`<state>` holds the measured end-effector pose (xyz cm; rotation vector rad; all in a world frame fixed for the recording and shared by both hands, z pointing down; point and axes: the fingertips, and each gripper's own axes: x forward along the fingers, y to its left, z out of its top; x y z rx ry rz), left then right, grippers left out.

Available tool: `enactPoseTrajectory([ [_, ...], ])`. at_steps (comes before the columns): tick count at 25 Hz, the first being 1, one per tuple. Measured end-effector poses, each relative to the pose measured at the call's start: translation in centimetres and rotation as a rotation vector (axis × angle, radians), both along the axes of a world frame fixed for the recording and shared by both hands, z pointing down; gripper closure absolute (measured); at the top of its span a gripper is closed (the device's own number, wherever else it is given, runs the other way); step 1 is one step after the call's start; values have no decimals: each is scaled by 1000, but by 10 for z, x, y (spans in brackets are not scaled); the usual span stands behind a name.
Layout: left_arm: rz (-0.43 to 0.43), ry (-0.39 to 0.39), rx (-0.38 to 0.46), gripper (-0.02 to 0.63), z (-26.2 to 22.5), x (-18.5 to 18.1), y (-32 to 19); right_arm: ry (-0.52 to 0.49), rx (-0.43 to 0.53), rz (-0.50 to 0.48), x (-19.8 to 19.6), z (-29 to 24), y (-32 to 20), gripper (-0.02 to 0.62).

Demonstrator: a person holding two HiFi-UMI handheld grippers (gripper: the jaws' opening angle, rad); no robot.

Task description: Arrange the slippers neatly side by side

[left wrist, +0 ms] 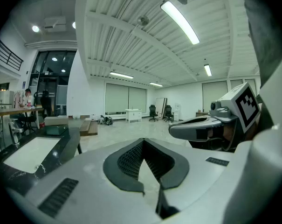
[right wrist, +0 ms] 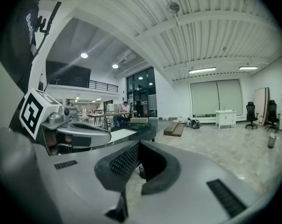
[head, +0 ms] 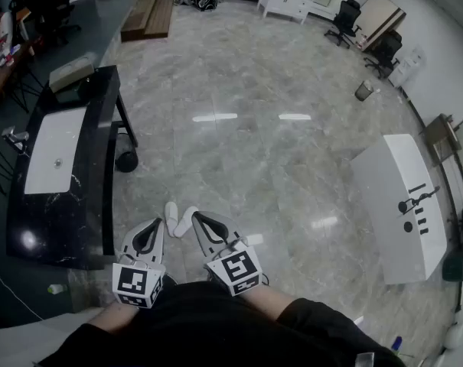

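Observation:
Two white slippers lie on the marble floor just ahead of me in the head view, one (head: 171, 218) on the left and the other (head: 186, 221) leaning against it on the right. My left gripper (head: 156, 224) is held low with its tips beside the left slipper, its jaws shut and empty. My right gripper (head: 197, 218) is just right of the other slipper, also shut on nothing. Both gripper views look level across the room, so no slipper shows in them. The left gripper (left wrist: 141, 143) sees the right gripper (left wrist: 201, 127), and the right gripper (right wrist: 138, 144) sees the left gripper (right wrist: 80, 130).
A black table (head: 97, 205) with a white panel stands close on my left. A white counter (head: 392, 197) stands to the right. Farther off are a small bin (head: 363, 90), office chairs (head: 344, 20), a white cabinet (head: 286, 2) and a wooden platform (head: 148, 17).

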<state>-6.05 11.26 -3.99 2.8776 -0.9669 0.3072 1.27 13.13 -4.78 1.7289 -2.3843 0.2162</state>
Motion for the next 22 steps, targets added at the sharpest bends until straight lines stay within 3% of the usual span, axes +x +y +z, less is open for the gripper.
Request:
enactPoseTrajectory([
  [14,-1,-5,-10,606,4,0,2,-7,-14,3,1,5,2,597],
  [22,-33,-19,-41,606,20,-7,-8,-61,-56,-12,6,25,-8,597],
])
